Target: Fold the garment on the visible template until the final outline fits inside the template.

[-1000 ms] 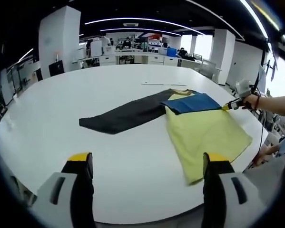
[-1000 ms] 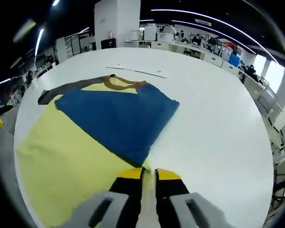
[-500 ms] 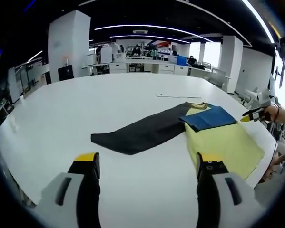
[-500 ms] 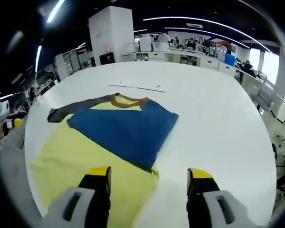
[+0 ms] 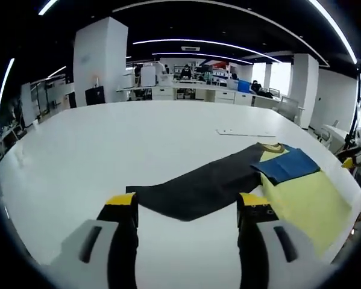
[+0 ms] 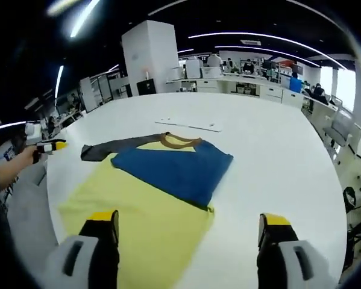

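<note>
Blue sleeve (image 6: 174, 171) folded over yellow garment (image 6: 138, 217), dark sleeve (image 5: 198, 189) left flat on counter (image 5: 108, 150); both grippers' fingers released, empty.

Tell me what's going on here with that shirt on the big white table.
A person is folding a long-sleeved shirt laid flat on a white table, using a hand-held gripper in each hand. The blue sleeve is already folded across the yellow body, while the dark grey sleeve lies stretched out to the side. The left hand-held gripper is open just short of that grey sleeve's end. The right hand-held gripper is open too, holding nothing, above the yellow hem.
</note>
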`<state>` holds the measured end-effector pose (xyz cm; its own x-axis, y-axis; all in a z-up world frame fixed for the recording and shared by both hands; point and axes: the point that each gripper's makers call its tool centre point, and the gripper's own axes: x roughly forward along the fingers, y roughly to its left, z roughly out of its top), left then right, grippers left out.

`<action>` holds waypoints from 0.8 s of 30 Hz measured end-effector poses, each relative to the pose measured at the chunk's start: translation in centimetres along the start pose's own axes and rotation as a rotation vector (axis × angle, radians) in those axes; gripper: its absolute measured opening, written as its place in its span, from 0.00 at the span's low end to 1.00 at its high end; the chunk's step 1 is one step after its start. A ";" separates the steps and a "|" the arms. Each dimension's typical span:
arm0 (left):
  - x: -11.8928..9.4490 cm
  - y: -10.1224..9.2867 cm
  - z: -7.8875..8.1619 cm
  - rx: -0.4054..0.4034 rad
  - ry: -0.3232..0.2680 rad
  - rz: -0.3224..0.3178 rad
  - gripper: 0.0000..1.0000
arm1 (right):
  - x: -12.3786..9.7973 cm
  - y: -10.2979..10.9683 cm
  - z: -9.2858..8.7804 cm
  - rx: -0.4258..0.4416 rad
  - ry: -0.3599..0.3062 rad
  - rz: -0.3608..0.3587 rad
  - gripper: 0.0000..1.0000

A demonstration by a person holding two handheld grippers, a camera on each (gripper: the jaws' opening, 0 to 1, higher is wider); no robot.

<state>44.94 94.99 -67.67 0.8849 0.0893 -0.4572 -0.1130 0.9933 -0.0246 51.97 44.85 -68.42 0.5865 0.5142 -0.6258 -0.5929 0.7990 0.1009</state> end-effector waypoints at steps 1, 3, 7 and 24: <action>0.3 0.1 -0.1 -0.002 0.001 0.004 0.59 | -0.2 0.2 0.0 -0.006 0.001 0.006 0.99; 1.0 0.3 -0.2 -0.007 -0.001 0.010 0.57 | -0.6 0.8 -0.1 -0.013 0.004 0.024 0.99; 2.8 0.9 -0.7 -0.019 0.002 0.026 0.52 | -1.1 1.5 -0.2 -0.034 0.011 0.038 0.99; 7.4 2.7 -4.2 -0.053 0.094 0.088 0.35 | -2.4 2.1 0.3 -0.011 -0.008 -0.014 0.94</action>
<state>49.31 97.98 -74.90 0.8243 0.1665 -0.5412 -0.2143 0.9764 -0.0260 49.48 45.43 -66.52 0.5991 0.5058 -0.6207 -0.5904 0.8027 0.0842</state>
